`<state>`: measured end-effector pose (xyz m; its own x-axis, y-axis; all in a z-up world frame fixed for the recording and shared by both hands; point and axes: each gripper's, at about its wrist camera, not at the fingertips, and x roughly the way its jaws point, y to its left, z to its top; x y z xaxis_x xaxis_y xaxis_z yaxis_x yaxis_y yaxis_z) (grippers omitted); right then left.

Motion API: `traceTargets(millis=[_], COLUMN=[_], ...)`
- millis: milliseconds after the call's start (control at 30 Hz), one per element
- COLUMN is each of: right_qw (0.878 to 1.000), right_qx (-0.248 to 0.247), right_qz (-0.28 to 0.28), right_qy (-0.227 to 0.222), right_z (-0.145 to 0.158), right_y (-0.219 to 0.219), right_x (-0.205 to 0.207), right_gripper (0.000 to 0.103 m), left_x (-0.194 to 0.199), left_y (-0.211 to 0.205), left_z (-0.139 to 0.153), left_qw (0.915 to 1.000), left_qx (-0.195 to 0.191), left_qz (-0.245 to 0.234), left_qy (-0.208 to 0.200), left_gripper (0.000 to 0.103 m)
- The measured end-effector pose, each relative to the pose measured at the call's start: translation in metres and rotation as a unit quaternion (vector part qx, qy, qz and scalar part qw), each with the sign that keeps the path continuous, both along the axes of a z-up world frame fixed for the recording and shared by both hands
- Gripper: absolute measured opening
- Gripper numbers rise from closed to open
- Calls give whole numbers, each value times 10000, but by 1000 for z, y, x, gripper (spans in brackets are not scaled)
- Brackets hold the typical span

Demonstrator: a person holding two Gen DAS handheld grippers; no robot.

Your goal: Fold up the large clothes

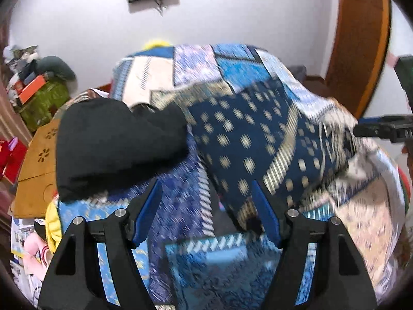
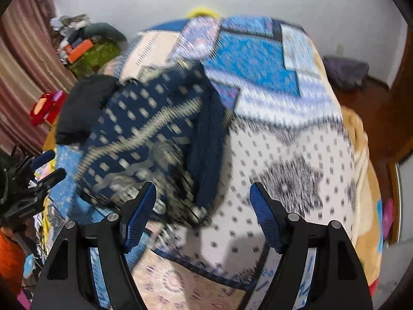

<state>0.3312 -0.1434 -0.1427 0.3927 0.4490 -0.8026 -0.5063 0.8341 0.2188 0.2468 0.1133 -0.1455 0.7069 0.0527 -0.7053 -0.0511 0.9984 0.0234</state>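
A dark navy garment (image 1: pixel 245 134) with pale dots and a striped band lies crumpled on the patchwork bedspread (image 1: pixel 191 62). My left gripper (image 1: pixel 207 206) hovers over its near hem, jaws open, nothing pinched. From the right wrist view the same garment (image 2: pixel 155 129) sits left of centre, and my right gripper (image 2: pixel 202 211) stands open above its near edge and the white dotted patch of the bedspread (image 2: pixel 284 155). The right gripper (image 1: pixel 379 129) shows at the garment's fringed far side. The left gripper (image 2: pixel 38 170) shows at the left edge.
A black cloth bundle (image 1: pixel 116 139) rests against the garment's left side. Beside the bed stand a pile of clutter on a green box (image 1: pixel 44 95), a tan cardboard piece (image 1: pixel 36 160) and a curtain (image 2: pixel 23 82). A wooden door frame (image 1: pixel 361 38) is at the right.
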Motion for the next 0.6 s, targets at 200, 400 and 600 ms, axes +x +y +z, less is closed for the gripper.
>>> traceTargets(millis=[200, 400, 600], right_qw=[9990, 9980, 9968], right_qx=[337, 334, 18], right_qz=[237, 448, 385], right_qy=[-176, 285, 702], right_z=[19, -12, -58], right_y=[34, 66, 55], right_x=[19, 46, 71], right_gripper=[72, 72, 72], left_x=[36, 79, 105], left_y=[21, 29, 33], left_z=[9, -26, -58], left_qw=[9982, 9824, 9570], left_qx=[-512, -1707, -2675], left_qz=[297, 85, -84], left_qy=[34, 760, 1117], left_gripper=[70, 70, 73])
